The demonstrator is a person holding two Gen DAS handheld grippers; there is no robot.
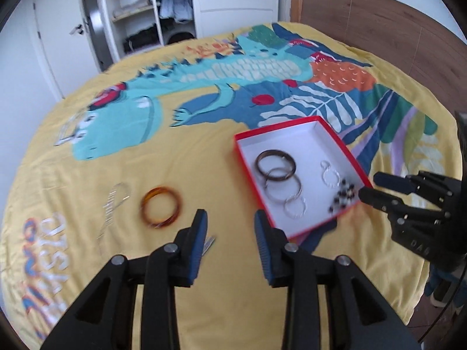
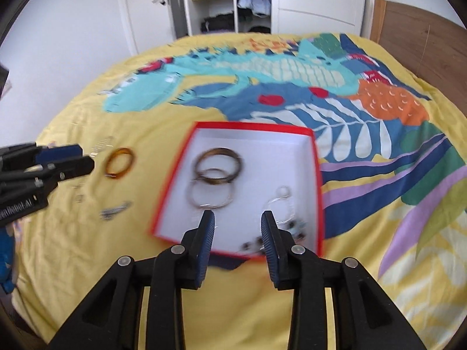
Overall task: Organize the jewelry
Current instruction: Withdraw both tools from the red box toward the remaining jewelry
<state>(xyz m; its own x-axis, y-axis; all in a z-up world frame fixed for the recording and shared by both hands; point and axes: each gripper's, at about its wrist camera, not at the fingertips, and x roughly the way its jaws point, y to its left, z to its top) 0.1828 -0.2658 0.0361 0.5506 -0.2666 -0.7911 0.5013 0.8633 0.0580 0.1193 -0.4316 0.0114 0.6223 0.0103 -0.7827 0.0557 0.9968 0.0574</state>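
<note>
Task looked partly done: red box point(image 1: 294, 175) on the bed already held a dark bangle point(image 1: 275, 164), thin silver hoops point(image 1: 295, 205) and a beaded piece point(image 1: 344, 197). Still loose on the bedspread point(image 1: 87, 175) at 9 o'clock of the box: amber bangle point(image 1: 160, 207), silver comb-like piece point(image 1: 115, 201), small silvery bits, too blurred to name. Left tool point(image 1: 230, 221) was spread apart, empty, between amber bangle and box. Right tool point(image 2: 238, 223) was spread apart, empty, over the box's near edge. Yellow dinosaur-print bedspread, wooden headboard point(image 1: 379, 29), open white wardrobe point(image 1: 140, 8) at 12 o'clock.
</note>
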